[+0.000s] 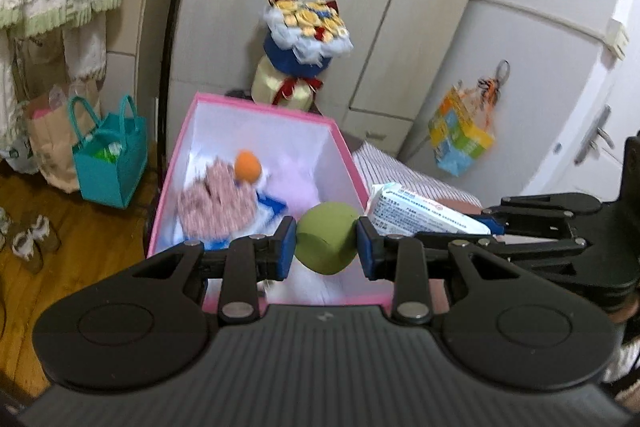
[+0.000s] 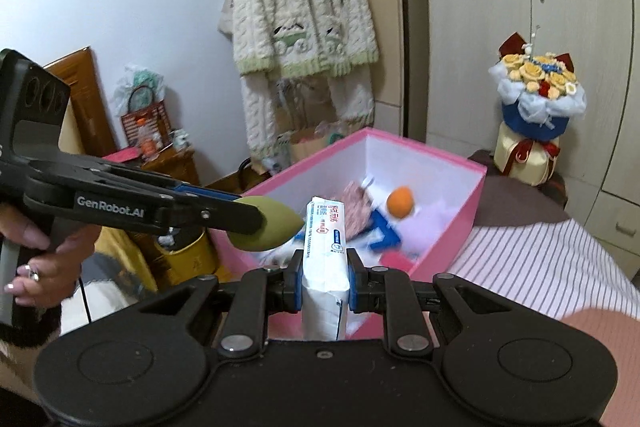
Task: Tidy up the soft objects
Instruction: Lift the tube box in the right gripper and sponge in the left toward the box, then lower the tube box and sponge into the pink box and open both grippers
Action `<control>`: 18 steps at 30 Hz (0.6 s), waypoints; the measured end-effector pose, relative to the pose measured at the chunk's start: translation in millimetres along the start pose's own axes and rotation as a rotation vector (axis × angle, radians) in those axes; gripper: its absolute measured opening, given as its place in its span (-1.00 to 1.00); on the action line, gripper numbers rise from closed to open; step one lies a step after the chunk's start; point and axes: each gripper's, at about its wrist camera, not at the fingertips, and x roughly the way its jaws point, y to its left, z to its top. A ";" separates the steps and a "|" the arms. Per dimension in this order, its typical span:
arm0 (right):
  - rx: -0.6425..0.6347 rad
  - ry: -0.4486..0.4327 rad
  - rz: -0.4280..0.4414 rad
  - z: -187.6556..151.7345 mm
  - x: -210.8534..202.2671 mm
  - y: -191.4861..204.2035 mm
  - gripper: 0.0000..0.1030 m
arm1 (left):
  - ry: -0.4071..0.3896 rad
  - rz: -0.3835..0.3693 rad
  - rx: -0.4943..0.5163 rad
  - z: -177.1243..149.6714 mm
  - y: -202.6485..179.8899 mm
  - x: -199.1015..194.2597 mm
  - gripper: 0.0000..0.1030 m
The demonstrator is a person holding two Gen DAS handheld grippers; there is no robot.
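Green sponge (image 1: 327,242): teardrop shape, pinched across its fat middle between the blue pads (image 1: 286,247) of the left gripper (image 1: 327,246). In the right wrist view its long axis runs along the fingers, pointed tip leading toward the pink box (image 2: 474,205). It hangs in the air over the box's near rim, touching nothing but the pads.

Tissue pack (image 2: 326,267): white, flat, printed label. Right gripper (image 2: 323,277) is clamped on its lower half, narrow edge toward the camera, long axis running forward and up along the fingers, far end just over the box rim. In the left wrist view it sits just right of the sponge, not touching.

Box is open-topped, white inside, standing on a striped bedsheet (image 2: 540,259). Already inside: orange ball (image 2: 400,201), a pink patterned fabric piece (image 1: 216,203), something blue and white (image 2: 384,233), blurred. These fill the left and middle of the floor; the near right corner shows bare white bottom.

Around it: flower bouquet (image 2: 538,87) beyond the far right corner, well clear. Wardrobe doors (image 1: 360,7) behind. Teal bag (image 1: 110,159) on the wood floor (image 1: 92,247) to the left of the box. Knit cardigan (image 2: 304,7) hanging on the wall behind.

Grippers are side by side, close, the left one's fingers crossing just ahead of the pack. A hand (image 2: 44,259) holds the left gripper's grip.
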 end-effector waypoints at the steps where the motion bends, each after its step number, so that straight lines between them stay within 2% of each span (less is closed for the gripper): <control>1: 0.001 -0.004 -0.011 5.7 6.8 -3.7 -0.56 | -0.004 0.016 -0.001 6.8 2.1 8.5 -0.39; 4: -0.003 -0.015 -0.068 19.6 28.9 -14.3 -0.56 | -0.005 0.080 0.017 25.2 6.3 36.2 -0.39; 7: -0.005 -0.016 -0.124 30.4 51.1 -28.4 -0.56 | 0.034 0.174 0.079 36.0 7.4 71.6 -0.39; 10: -0.001 0.003 -0.172 36.1 70.2 -41.2 -0.56 | 0.106 0.179 0.082 44.4 15.6 101.1 -0.39; 14: -0.020 0.051 -0.142 41.8 94.0 -48.5 -0.56 | 0.160 0.221 0.069 51.4 26.6 128.0 -0.39; 18: -0.106 0.099 -0.153 42.9 121.9 -45.6 -0.56 | 0.216 0.212 -0.013 57.2 42.2 144.4 -0.39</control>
